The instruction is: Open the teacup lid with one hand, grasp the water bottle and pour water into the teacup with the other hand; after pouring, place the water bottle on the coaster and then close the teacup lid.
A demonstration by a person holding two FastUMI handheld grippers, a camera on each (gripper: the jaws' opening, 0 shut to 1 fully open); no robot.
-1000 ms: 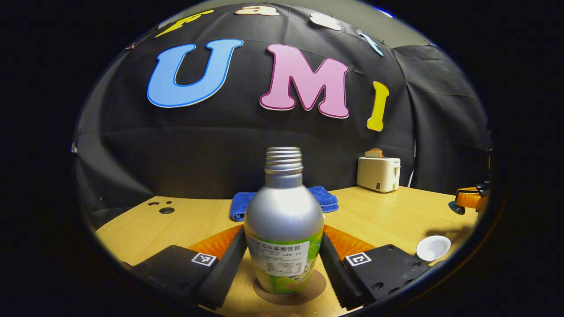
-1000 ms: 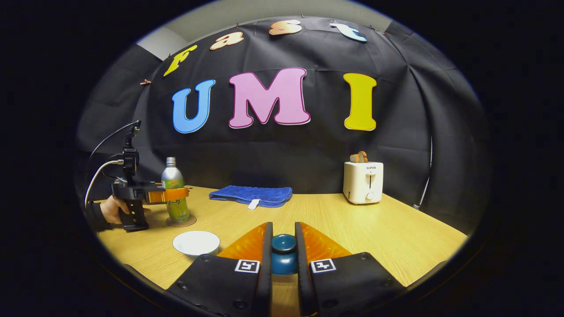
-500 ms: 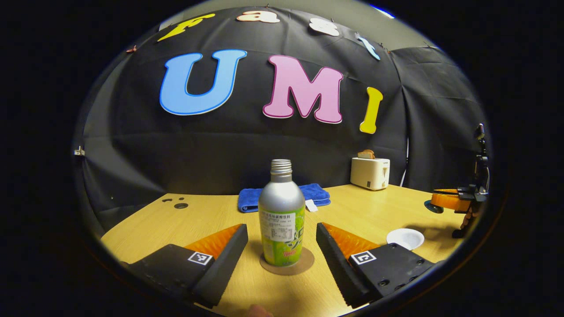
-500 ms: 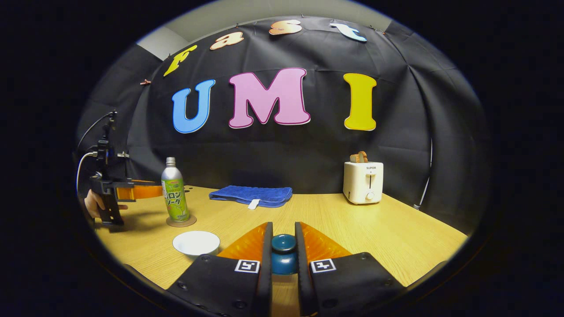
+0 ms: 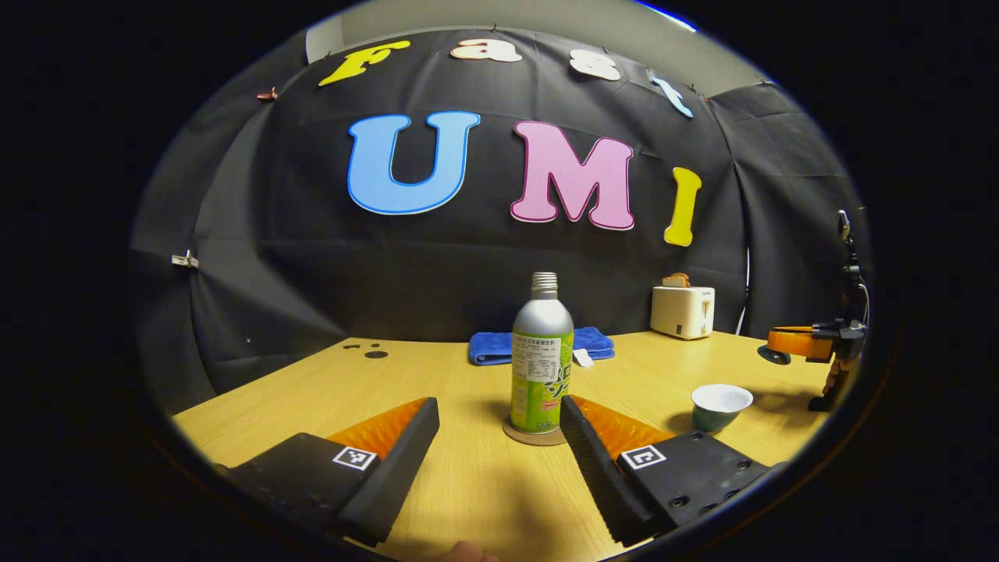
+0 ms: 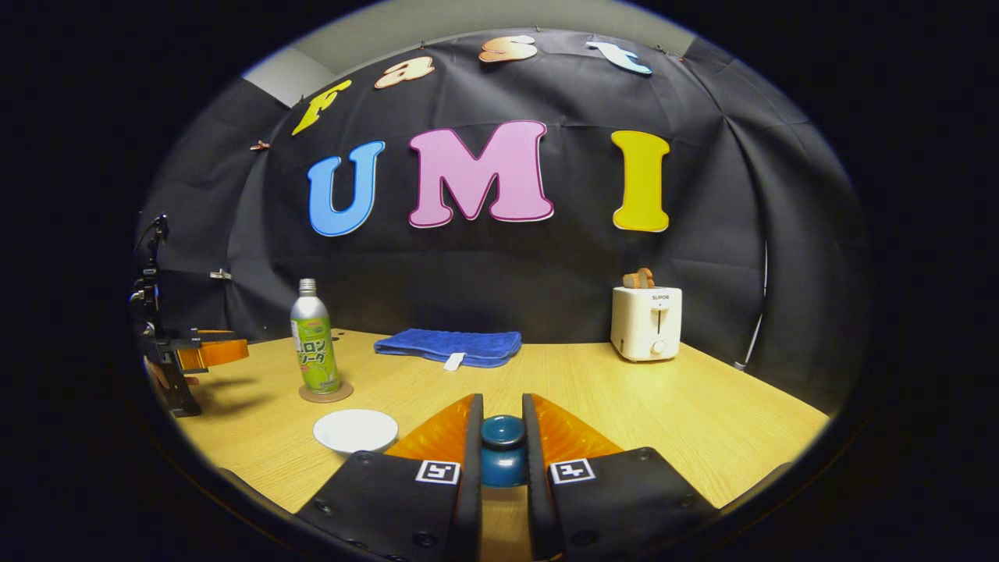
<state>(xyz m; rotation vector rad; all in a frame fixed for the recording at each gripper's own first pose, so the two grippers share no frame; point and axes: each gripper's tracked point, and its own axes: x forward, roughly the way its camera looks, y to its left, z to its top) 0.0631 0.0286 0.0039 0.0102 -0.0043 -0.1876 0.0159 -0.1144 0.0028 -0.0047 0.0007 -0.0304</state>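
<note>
A silver-and-green water bottle (image 5: 540, 359) stands upright on a round brown coaster (image 5: 535, 435). My left gripper (image 5: 499, 406) is open a little in front of it, and the fingers touch nothing. The open teacup (image 5: 720, 404) sits to the right. In the right gripper view, my right gripper (image 6: 502, 400) is shut on the knob of the teal teacup lid (image 6: 502, 453), held above the table. The teacup (image 6: 355, 429) lies lower left of it, with the bottle (image 6: 314, 343) and the left gripper (image 6: 207, 353) beyond. The right gripper (image 5: 796, 343) also appears at the far right of the left gripper view.
A folded blue towel (image 6: 449, 346) lies at the back of the wooden table (image 6: 702, 421). A white toaster (image 6: 645, 322) with bread in it stands at the back right. Small dark holes (image 5: 375, 353) mark the table's far left corner.
My left gripper opened, let go of the bottle and drew back from it; the bottle stays on the coaster. The right gripper holds the lid where it was.
</note>
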